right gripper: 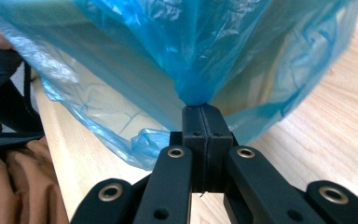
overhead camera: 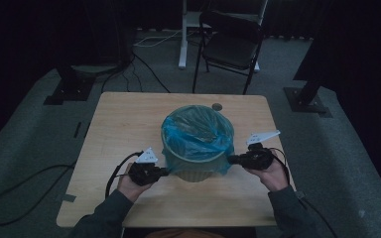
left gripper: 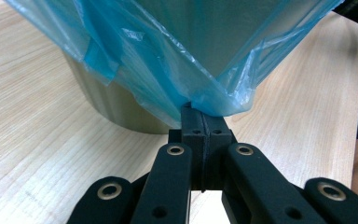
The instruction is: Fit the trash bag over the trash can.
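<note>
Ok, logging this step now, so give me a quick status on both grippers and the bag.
Left gripper shut on blue bag hem, right gripper likewise. Bag drapes over bin rim on table. Nothing in the way.

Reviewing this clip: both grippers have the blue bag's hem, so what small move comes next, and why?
Probably draw both hems a little further down. The left gripper and right gripper pinch the blue bag, already folded over the bin rim but bunched.

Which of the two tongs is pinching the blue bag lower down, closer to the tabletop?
The left tongs. They pinch the blue bag near the bin's base, just above the table; the right tongs grip it higher up the bin's side.
</note>
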{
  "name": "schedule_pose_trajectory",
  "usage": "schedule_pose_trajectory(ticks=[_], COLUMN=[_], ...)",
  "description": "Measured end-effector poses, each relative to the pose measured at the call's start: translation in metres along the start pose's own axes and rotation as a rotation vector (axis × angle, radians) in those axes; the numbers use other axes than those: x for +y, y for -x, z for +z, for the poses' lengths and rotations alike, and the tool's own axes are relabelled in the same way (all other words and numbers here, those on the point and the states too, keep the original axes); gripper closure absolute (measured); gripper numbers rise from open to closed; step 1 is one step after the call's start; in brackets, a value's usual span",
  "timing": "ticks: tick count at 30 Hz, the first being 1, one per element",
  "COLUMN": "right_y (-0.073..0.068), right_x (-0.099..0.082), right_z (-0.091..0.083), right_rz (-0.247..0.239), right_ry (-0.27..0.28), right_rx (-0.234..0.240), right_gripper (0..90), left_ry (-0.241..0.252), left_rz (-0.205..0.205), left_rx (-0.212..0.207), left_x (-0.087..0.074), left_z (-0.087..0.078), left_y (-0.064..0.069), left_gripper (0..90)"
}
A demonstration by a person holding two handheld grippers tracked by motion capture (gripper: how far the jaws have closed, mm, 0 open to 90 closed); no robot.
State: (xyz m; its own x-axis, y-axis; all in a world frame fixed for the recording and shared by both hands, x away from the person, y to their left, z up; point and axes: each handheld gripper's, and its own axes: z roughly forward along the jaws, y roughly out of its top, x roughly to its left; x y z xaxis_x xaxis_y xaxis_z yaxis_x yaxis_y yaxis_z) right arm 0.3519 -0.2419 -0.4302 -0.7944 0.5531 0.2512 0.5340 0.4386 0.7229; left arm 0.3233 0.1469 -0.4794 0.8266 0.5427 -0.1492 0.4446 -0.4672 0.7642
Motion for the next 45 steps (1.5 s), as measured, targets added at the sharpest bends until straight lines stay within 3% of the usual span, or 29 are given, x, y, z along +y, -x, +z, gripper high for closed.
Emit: schedule_pose_trajectory(ticks=[3, 5, 6, 9, 10, 12, 16, 22, 29, 32, 45], right_y=[0.001, 0.001, 0.0, 0.0, 0.0, -0.001, -0.001, -0.001, 0.0, 0.0, 0.002], right_x=[-0.001, -0.001, -0.001, -0.001, -0.001, 0.0, 0.001, 0.003, 0.003, 0.003, 0.001], right_z=[0.0, -0.001, -0.004, -0.01, -0.01, -0.018, -0.024, -0.032, -0.036, -0.038, -0.043], right_rz=[0.012, 0.009, -0.002, -0.014, -0.014, -0.03, -0.041, -0.048, -0.048, -0.048, -0.049], right_ry=[-0.008, -0.005, 0.008, 0.045, 0.045, 0.078, 0.106, 0.159, 0.176, 0.183, 0.197], right_rx=[-0.011, -0.014, -0.011, -0.007, -0.007, 0.0, 0.01, 0.008, 0.003, 0.002, 0.003], right_gripper=[90.0, 90.0, 85.4, 74.4, 74.4, 66.6, 62.2, 56.8, 56.1, 55.7, 54.9], left_ry=[0.016, 0.054, 0.063, 0.124, 0.124, 0.171, 0.211, 0.279, 0.289, 0.301, 0.33], left_rz=[-0.023, -0.026, -0.025, -0.015, -0.015, -0.002, 0.009, 0.03, 0.077, 0.118, 0.188], left_rx=[0.004, -0.003, -0.006, -0.008, -0.008, 0.009, 0.031, 0.041, 0.036, 0.035, 0.015], left_x=[-0.002, -0.004, -0.005, -0.006, -0.006, -0.006, -0.001, 0.021, 0.041, 0.06, 0.11], left_z=[-0.005, -0.013, -0.015, -0.032, -0.032, -0.046, -0.06, -0.077, -0.085, -0.089, -0.088], left_y=[-0.004, -0.005, -0.005, -0.005, -0.005, -0.005, -0.008, -0.013, -0.013, -0.012, -0.015], left_gripper=[90.0, 88.9, 80.0, 69.8, 67.3, 63.9, 61.4, 59.6, 59.4, 59.8, 65.3])
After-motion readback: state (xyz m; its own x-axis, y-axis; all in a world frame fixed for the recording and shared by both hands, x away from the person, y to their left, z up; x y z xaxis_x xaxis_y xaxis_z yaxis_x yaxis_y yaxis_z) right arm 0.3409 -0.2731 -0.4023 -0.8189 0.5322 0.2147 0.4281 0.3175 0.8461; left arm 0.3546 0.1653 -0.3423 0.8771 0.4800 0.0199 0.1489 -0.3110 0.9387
